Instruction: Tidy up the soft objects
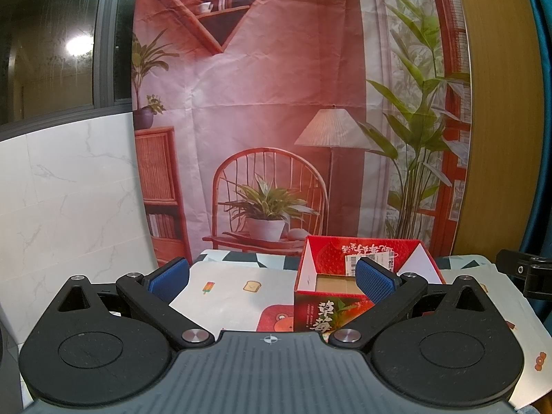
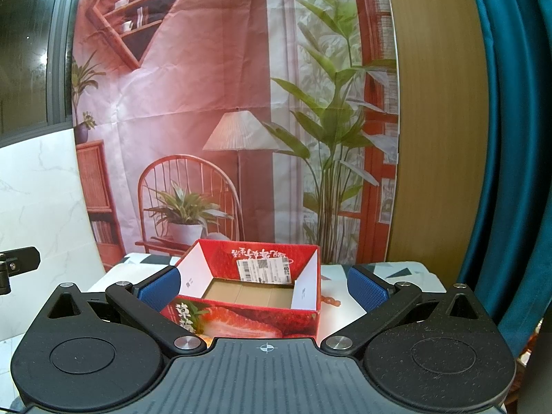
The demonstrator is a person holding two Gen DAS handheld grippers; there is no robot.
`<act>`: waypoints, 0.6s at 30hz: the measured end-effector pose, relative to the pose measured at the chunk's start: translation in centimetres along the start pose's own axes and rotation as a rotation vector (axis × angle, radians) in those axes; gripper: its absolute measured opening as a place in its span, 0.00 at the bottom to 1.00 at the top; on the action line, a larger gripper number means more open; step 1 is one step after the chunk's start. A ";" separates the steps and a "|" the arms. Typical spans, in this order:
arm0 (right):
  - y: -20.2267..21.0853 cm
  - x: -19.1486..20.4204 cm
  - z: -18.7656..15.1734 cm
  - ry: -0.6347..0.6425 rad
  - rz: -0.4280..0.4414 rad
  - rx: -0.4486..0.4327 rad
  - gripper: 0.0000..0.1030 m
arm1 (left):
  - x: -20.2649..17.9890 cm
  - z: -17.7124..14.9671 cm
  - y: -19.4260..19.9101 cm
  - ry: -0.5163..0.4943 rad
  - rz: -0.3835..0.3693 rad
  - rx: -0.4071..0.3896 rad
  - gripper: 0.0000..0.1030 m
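Note:
A red strawberry-print cardboard box (image 1: 348, 252) stands open on the table, its brown floor bare. In the left wrist view it sits to the right, behind my right finger. In the right wrist view the box (image 2: 255, 262) is straight ahead between the fingers. My left gripper (image 1: 272, 279) is open and empty, held above the table. My right gripper (image 2: 264, 286) is open and empty, just in front of the box. No soft object shows in either view.
The table wears a white cloth (image 1: 227, 289) with small food prints. A printed room backdrop (image 1: 262, 103) hangs behind it. A marble wall panel (image 1: 69, 189) is at left; a teal curtain (image 2: 510, 138) is at right. The other gripper (image 1: 528, 272) shows at the left view's right edge.

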State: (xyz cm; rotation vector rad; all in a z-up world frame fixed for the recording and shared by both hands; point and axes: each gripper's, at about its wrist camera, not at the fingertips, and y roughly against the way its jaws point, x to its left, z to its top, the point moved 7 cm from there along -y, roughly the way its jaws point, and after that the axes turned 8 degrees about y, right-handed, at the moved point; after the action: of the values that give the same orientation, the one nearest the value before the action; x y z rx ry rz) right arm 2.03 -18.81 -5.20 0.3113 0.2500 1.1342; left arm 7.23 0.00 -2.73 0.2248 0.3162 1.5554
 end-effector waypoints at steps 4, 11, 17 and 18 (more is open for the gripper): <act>0.0 0.0 0.0 0.000 0.000 0.000 1.00 | 0.0 0.0 0.0 0.000 0.000 0.000 1.00; -0.1 0.0 0.0 -0.001 0.000 0.001 1.00 | 0.0 0.0 0.0 0.000 0.000 0.000 1.00; -0.1 0.0 0.0 -0.001 0.000 0.001 1.00 | 0.0 -0.1 0.0 0.003 -0.003 0.003 1.00; -0.1 0.0 0.0 -0.001 0.001 0.001 1.00 | -0.1 -0.2 -0.1 0.003 -0.003 0.005 1.00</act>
State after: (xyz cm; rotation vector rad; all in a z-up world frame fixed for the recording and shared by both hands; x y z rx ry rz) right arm 2.10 -18.82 -5.25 0.3126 0.2496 1.1347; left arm 7.25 -0.06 -2.90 0.2262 0.3223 1.5520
